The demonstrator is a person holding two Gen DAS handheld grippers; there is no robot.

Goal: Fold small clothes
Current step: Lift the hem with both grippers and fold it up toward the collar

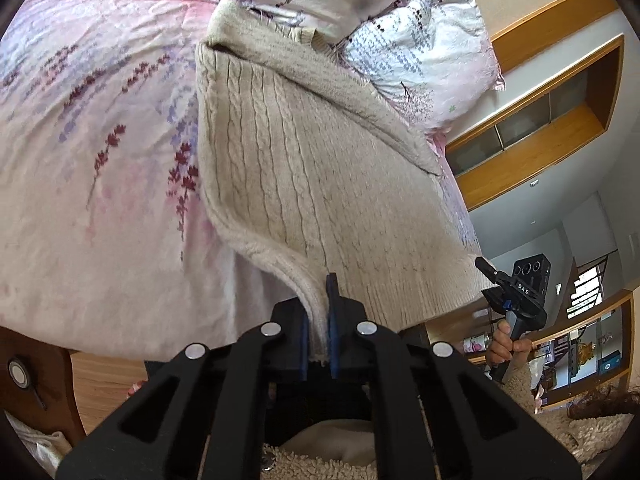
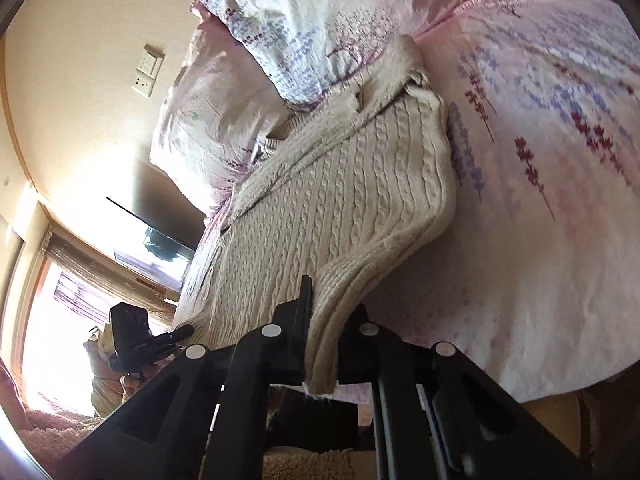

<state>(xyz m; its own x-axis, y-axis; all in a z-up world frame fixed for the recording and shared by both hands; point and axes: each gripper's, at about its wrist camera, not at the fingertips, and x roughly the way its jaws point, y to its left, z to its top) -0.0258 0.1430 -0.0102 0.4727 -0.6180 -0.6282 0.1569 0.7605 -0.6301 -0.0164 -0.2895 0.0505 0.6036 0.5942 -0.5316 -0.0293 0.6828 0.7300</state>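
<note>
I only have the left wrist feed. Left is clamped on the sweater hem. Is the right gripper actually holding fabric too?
Observer: Yes. In the right wrist view the right gripper is shut on the hem of the sweater, a thick ribbed fold between its fingers.
Operator: Anything on that side of the bed I can't see?
Observer: A wall switch plate sits high on the wall behind the pillow.
Operator: And lower down?
Observer: A dark screen by a bright window.
Operator: Is my left gripper visible there?
Observer: Yes, the left gripper shows at the sweater's far hem corner.
</note>
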